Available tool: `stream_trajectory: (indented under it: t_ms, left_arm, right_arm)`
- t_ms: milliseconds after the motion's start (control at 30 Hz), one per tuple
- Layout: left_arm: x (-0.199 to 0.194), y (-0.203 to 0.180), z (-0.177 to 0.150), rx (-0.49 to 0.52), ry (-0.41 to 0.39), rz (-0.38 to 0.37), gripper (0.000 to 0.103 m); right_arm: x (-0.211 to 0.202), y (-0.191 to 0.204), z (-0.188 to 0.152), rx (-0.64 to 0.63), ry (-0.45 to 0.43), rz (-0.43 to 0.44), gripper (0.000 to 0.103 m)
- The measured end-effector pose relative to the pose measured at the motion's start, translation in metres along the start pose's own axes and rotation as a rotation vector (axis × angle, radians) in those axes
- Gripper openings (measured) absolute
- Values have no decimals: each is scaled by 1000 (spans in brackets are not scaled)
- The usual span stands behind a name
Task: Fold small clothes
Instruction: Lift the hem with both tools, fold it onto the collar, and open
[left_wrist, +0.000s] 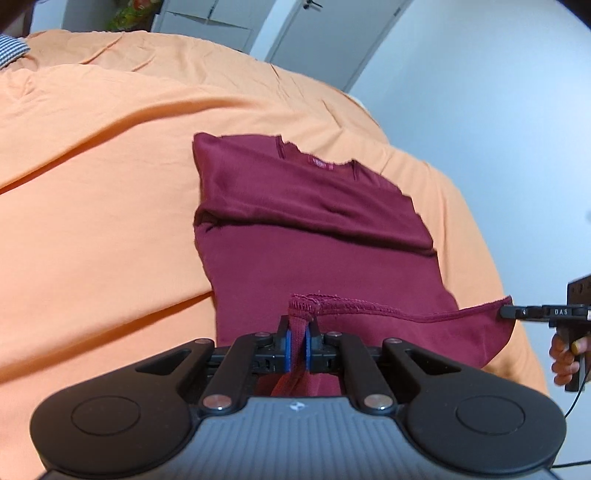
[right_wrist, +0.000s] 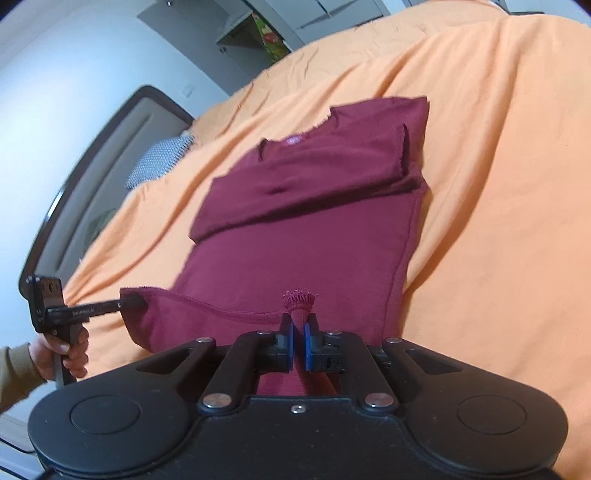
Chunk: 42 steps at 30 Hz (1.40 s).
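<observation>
From the left wrist view, the left hand-held gripper (left_wrist: 297, 338) is clamped on the bottom hem of the maroon T-shirt (left_wrist: 314, 229), a bunched tuft of hem poking up between its blue pads (left_wrist: 287, 349). The shirt lies stretched out ahead of that gripper on the orange bed cover (left_wrist: 92, 184), collar at the far end, with its sleeves already turned in across the chest. Off to the right of this gripper, the right hand-held gripper (left_wrist: 506, 312) pinches the other hem corner, a hand (left_wrist: 565, 354) wrapped around its grip. The hem between the 2 sags slightly and looks lifted off the bed.

From the right wrist view, the right hand-held gripper is likewise shut on a gathered bit of hem, the shirt running away from it toward the collar. To its left, the left hand-held gripper nips the opposite corner, held by a hand (right_wrist: 62, 350) in an olive sleeve (right_wrist: 16, 373).

I would judge the step in hand to be the bottom-to-top fold. The next move calls for both grippers to carry the hem forward together, level, and lay it near the collar without dragging the body of the shirt.

Count: 1 shirt, 2 grippers, 2 hands, 1 bed; the grey patterned thing (right_wrist: 159, 160) beyond the left gripper is probably 1 pillow, though blur leaves that unsure.
</observation>
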<state>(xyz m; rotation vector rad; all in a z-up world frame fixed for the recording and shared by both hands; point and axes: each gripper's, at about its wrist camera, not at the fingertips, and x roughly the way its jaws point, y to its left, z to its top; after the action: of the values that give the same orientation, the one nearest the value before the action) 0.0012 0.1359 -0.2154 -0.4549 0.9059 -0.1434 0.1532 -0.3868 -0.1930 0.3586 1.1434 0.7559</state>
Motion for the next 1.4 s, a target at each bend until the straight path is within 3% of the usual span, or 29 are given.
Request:
stream_trajectory:
  t_ms: [167, 333, 567, 900, 1133, 1300, 1400]
  left_arm:
    - [3, 4, 23, -9, -45, -1, 6]
    - [20, 2, 70, 48, -104, 10, 6]
    - [64, 6, 139, 102, -147, 29, 6]
    - [140, 36, 215, 75, -176, 55, 6]
    - [201, 56, 239, 73, -154, 86, 6]
    - [242, 69, 235, 60, -72, 165, 6]
    - [256, 67, 234, 73, -46, 213, 16]
  right_arm:
    - [-13, 0, 11, 47, -81, 28, 5]
    - [-7, 3, 51, 28, -160, 48, 5]
    - [25, -5, 116, 12, -228, 10, 5]
    - [81, -34, 206, 35, -299, -43, 5]
    - [140, -74, 249, 62, -283, -102, 5]
    - [175, -90, 261, 58, -263, -139, 5]
    - [197, -98, 261, 50, -214, -201, 5]
